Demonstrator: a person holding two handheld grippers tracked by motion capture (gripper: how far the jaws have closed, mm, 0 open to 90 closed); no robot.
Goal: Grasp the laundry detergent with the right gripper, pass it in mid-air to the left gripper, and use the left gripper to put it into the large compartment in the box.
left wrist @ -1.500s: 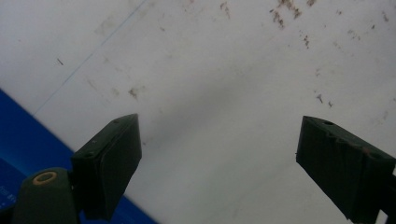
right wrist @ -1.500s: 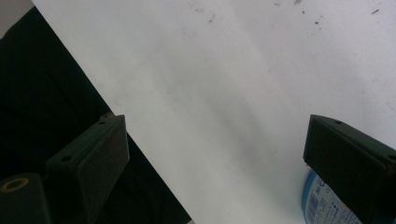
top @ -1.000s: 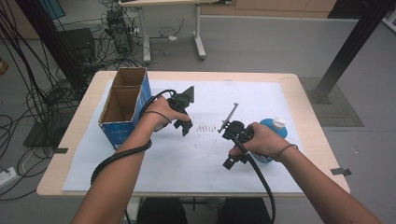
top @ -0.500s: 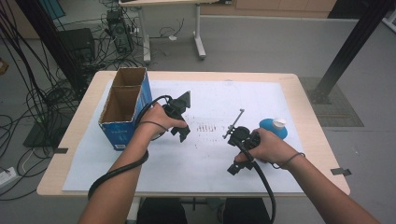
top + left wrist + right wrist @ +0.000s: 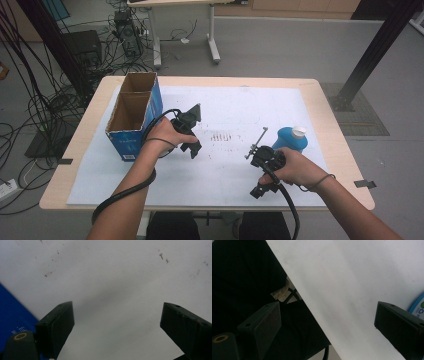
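Both sets of fingers spread wide, empty. Swing right gripper (image 5: 263,190) toward blue bottle (image 5: 290,139) at 1 o'clock; keep left gripper (image 5: 192,148) clear of box (image 5: 131,118).

We're looking at a lab or test room here, a recording set-up by every sign. Bundles of black cables (image 5: 47,95) spill across the grey floor (image 5: 280,50) at the left, running past a dark equipment box (image 5: 82,47) and a computer tower (image 5: 127,35). A black metal strut (image 5: 372,55) slants up at the right. The wooden counter (image 5: 327,130) wears a plain white sheet (image 5: 235,170), with tape marks (image 5: 364,183) at its edges.
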